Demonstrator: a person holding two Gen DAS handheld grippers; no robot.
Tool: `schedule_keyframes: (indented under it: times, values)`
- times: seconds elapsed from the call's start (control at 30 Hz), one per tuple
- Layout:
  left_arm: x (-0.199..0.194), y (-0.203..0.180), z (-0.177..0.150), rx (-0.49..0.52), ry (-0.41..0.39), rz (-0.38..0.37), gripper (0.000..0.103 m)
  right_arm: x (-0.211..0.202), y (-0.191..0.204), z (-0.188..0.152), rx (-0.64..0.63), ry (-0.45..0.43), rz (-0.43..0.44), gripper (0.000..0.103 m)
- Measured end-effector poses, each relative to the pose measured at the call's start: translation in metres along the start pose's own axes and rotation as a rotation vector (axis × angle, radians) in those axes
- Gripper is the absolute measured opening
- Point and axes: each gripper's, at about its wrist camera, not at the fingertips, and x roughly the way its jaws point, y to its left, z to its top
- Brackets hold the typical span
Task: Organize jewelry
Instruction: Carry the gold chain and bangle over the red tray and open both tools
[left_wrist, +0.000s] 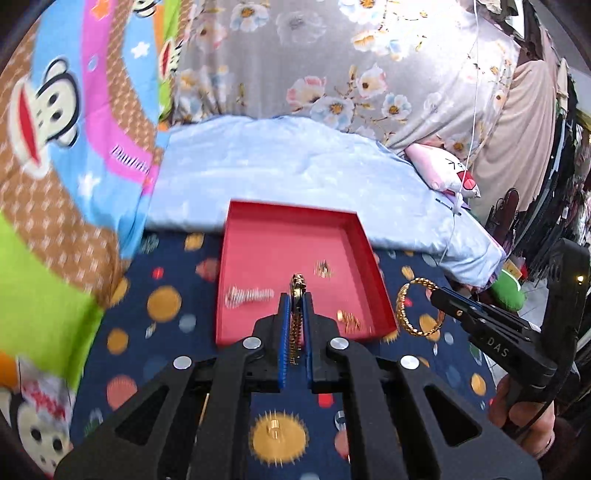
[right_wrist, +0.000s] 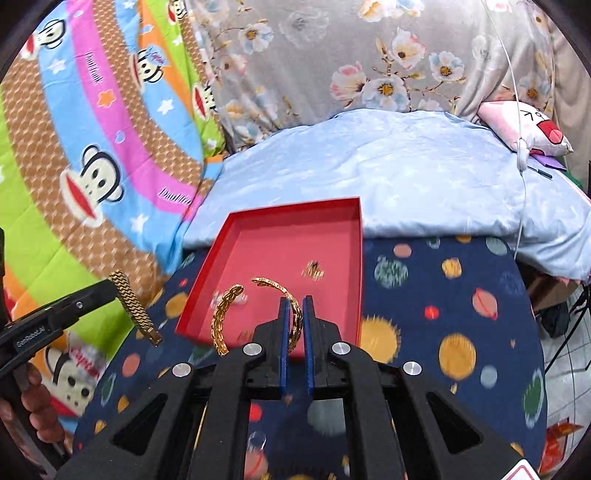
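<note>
Item one, nearest: my left gripper (left_wrist: 295, 314), pads pressed together on a gold link bracelet (left_wrist: 297, 295); from the right wrist view the same strap (right_wrist: 135, 306) hangs stiffly from the pinch, held short of the red tray (left_wrist: 236, 258) on its left side, I judge so it can be lowered in rather than dropped.

Item two: my right gripper (right_wrist: 295, 317), clamped on a gold leaf-pattern open bangle (right_wrist: 229, 306); one limb sits between the pads, the free end curls out over the tray's near edge; gripped by the band, I judge, so the open ring stays upright for placing.

Item three: the red tray (right_wrist: 354, 258), a shallow lid-like box on the dark planet-print cloth (right_wrist: 443, 295); inside it, a silver-toned chain (left_wrist: 249, 295) at the left, a small gold piece (left_wrist: 323, 268) toward the middle, a gold cluster (left_wrist: 349, 320) at the near right corner; all blurred, types uncertain.

Item four, obstructions: those pieces crowd the tray's near half, its far half is bare; both grippers converge on the near edge and could foul one another.

Item five, beyond the tray: pale blue folded bedding (right_wrist: 406, 177); a monkey-print quilt (right_wrist: 92, 166) to the left; a floral curtain (left_wrist: 332, 55) behind; a pink face cushion (right_wrist: 528, 125) and a hanging white cord (right_wrist: 517, 110) to the right.
</note>
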Motion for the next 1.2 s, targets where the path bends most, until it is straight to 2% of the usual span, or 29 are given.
schedule_keyframes:
  times: [0.13,0.23,0.5,0.8,1.1,1.13,1.17,1.2]
  values:
    - [0.025,0.002,0.025,0.001,-0.023,-0.001,0.006,0.028,-0.009,0.019,0.011,0.011,-0.014,0.006]
    - [0.052,0.009,0.042,-0.013,-0.010,-0.006,0.006,0.054,-0.016,0.028,0.013,0.035,-0.016,0.006]
    - [0.126,0.016,0.064,0.013,0.042,0.037,0.006,0.126,-0.026,0.024,0.019,0.142,-0.028,0.006]
    - [0.188,0.023,0.057,0.029,0.127,0.058,0.006,0.178,-0.012,0.010,-0.024,0.228,-0.018,0.006]
    - [0.210,0.031,0.048,0.029,0.157,0.081,0.006,0.195,0.000,0.004,-0.065,0.258,-0.042,0.007]
    - [0.212,0.033,0.047,0.022,0.162,0.090,0.006,0.194,0.001,0.003,-0.071,0.253,-0.048,0.009]
    - [0.213,0.035,0.046,0.012,0.166,0.098,0.008,0.193,0.001,0.003,-0.073,0.252,-0.051,0.015]
    - [0.214,0.039,0.046,-0.007,0.169,0.098,0.013,0.191,0.002,0.003,-0.075,0.244,-0.055,0.018]
